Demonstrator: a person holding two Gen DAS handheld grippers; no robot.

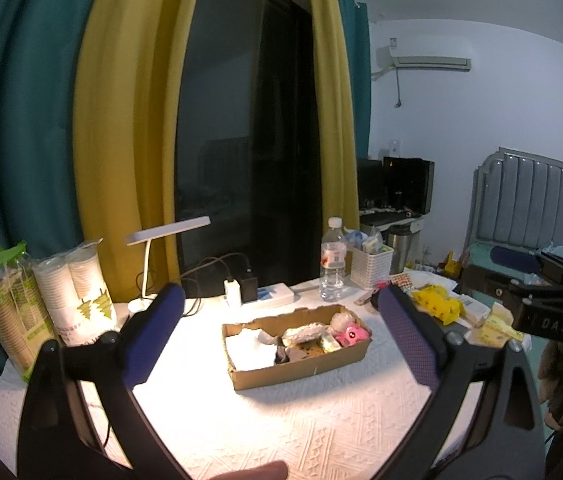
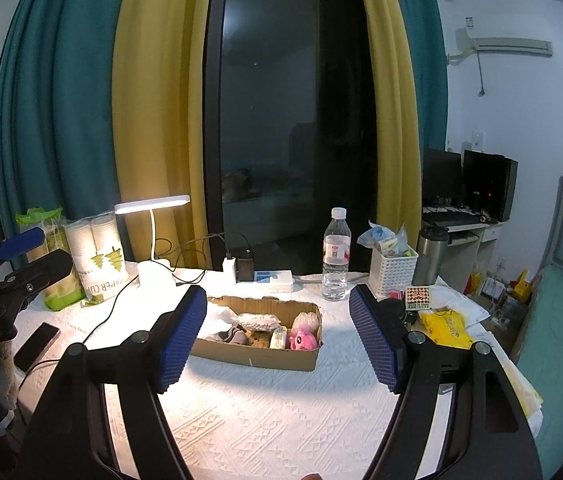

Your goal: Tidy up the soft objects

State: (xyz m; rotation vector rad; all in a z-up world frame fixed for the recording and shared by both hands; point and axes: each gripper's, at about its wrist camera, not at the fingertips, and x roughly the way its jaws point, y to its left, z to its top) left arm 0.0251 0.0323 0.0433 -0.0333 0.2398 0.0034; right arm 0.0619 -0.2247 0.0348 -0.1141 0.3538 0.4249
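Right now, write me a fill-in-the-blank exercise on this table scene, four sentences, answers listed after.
1. The pink plush toy lies inside the ____ box.
2. The jaws of the right gripper stand ____, holding nothing.
3. The water bottle stands between the power strip and the white ____.
4. The desk lamp is switched ____.

Missing words: cardboard; open; basket; on

Lit desk lamp, water bottle, white basket, paper cup sleeves, yellow curtains
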